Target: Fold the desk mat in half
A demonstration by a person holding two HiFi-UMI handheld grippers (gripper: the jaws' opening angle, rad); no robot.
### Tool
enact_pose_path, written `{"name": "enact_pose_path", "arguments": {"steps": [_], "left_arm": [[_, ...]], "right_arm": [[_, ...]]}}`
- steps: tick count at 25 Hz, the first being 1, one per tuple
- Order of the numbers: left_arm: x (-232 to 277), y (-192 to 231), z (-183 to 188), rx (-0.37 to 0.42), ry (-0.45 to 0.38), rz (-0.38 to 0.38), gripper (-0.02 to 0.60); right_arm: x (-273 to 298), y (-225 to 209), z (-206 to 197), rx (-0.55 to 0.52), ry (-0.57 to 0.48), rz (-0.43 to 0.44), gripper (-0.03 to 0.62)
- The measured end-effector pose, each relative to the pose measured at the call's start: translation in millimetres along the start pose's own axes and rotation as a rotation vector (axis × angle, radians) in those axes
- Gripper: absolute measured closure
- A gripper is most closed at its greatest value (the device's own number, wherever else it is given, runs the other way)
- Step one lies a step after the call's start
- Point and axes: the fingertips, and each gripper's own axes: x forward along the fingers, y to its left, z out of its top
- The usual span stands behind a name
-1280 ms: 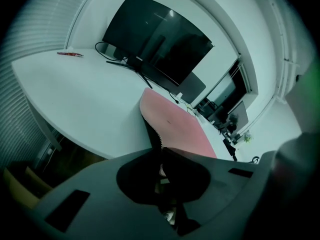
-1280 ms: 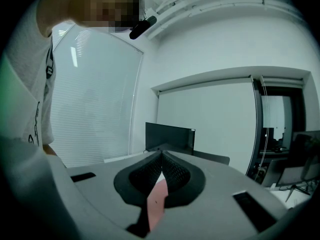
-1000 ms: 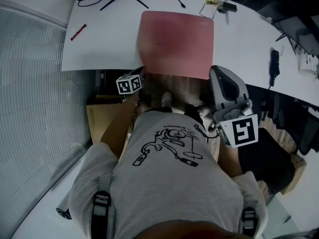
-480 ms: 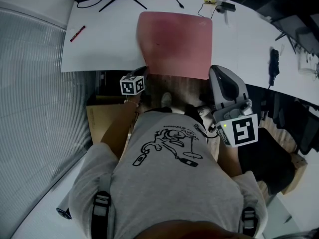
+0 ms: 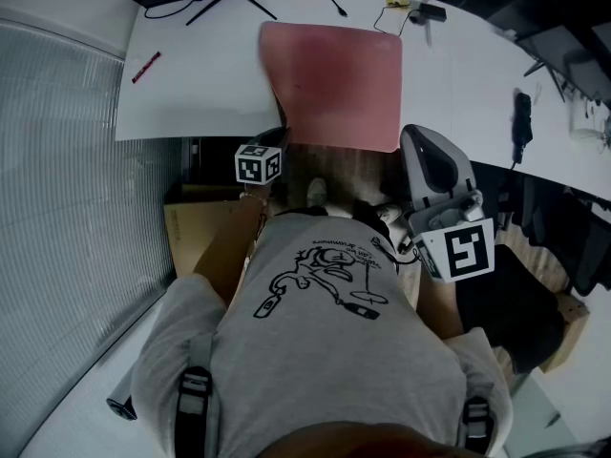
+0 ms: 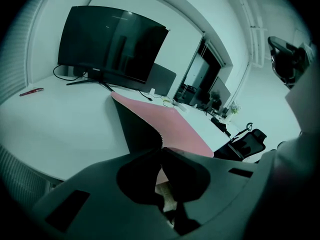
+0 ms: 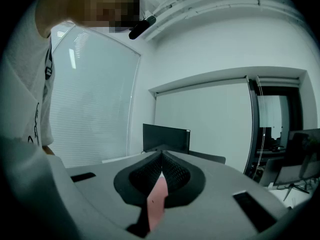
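The pink desk mat [image 5: 334, 79] lies on the white desk [image 5: 191, 93], with its near edge hanging over the desk's front. My left gripper [image 5: 279, 141] is shut on the mat's near left corner. In the left gripper view the jaws [image 6: 161, 149] pinch that corner, and the mat [image 6: 172, 121] shows its dark underside raised along the left edge. My right gripper [image 5: 409, 141] is at the near right corner. In the right gripper view it [image 7: 161, 154] is shut, with a strip of the pink mat [image 7: 157, 199] between its pads.
A red pen [image 5: 146, 65] lies at the desk's left. A black monitor [image 6: 110, 46] and cables [image 5: 229, 3] stand at the back, and a dark device [image 5: 522, 122] lies at the right. A cardboard box [image 5: 186, 222] sits under the desk beside the person's legs.
My left gripper has moved a little right and toward the desk with the mat's corner. The mat has shifted slightly away. The right gripper has barely moved.
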Motion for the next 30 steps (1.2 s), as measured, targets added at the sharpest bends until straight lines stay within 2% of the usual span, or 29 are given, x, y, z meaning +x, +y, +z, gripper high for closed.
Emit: {"name": "enact_pose_path", "arguments": {"steps": [15, 30], "left_arm": [[7.8, -38.1, 9.6, 0.087, 0.008, -0.031, 0.549], [24.1, -75.5, 16.7, 0.109, 0.012, -0.055, 0.549]], "right_arm": [[-15.0, -17.5, 1.6, -0.026, 0.006, 0.002, 0.586], [-32.5, -48.1, 1.9, -0.022, 0.0, -0.012, 0.586]]}}
